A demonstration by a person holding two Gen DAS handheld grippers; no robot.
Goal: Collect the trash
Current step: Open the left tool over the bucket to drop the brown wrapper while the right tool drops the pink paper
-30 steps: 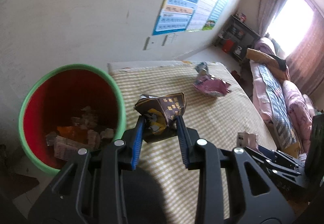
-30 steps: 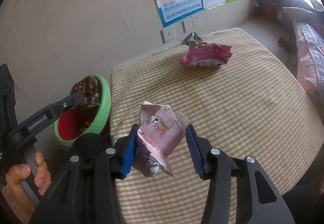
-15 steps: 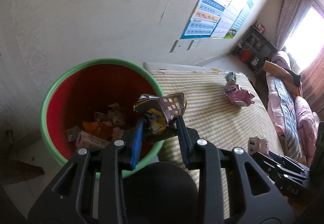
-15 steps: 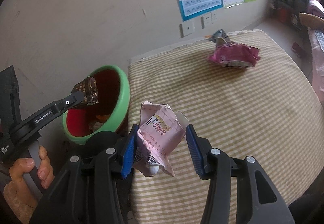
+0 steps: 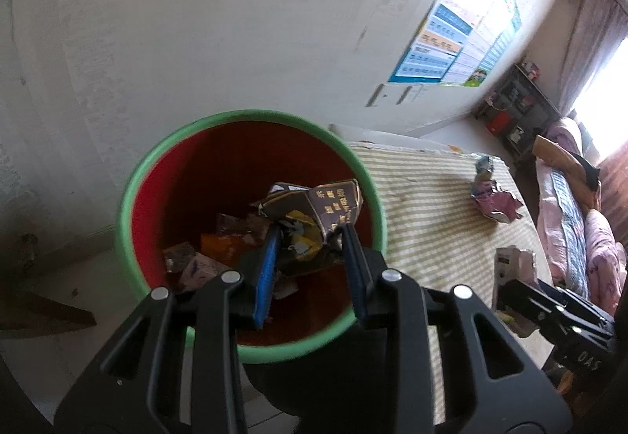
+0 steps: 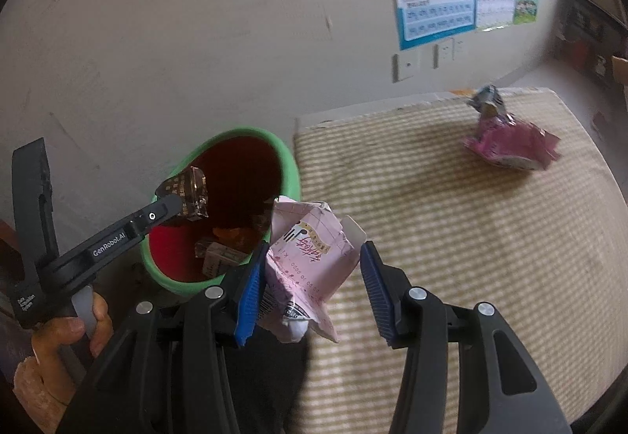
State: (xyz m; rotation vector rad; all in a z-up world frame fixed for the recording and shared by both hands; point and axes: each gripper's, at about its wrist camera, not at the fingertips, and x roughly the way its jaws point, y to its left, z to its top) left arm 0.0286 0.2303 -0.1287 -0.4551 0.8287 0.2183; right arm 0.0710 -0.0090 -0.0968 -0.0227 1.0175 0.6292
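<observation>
My left gripper (image 5: 310, 233) is shut on a crumpled dark brown wrapper (image 5: 314, 206) and holds it above the open mouth of a red bin with a green rim (image 5: 251, 116). Several pieces of trash lie in the bin's bottom. In the right wrist view the same wrapper (image 6: 188, 190) hangs over the bin (image 6: 292, 174), with a person's hand (image 6: 59, 336) on the left gripper's handle. My right gripper (image 6: 314, 253) is shut on a crumpled pink and white pack (image 6: 310, 237), above the table edge beside the bin.
A checked cloth covers the table (image 6: 471, 257) right of the bin. A pink bag (image 6: 510, 147) and a small silver-blue wrapper (image 6: 486, 100) lie at its far side. A wall with posters stands behind. A bed (image 5: 569, 222) is far right.
Both grippers have moved left with their loads. The left one has gone from over the table edge to over the bin's mouth, and the bin has come closer in the right wrist view.
</observation>
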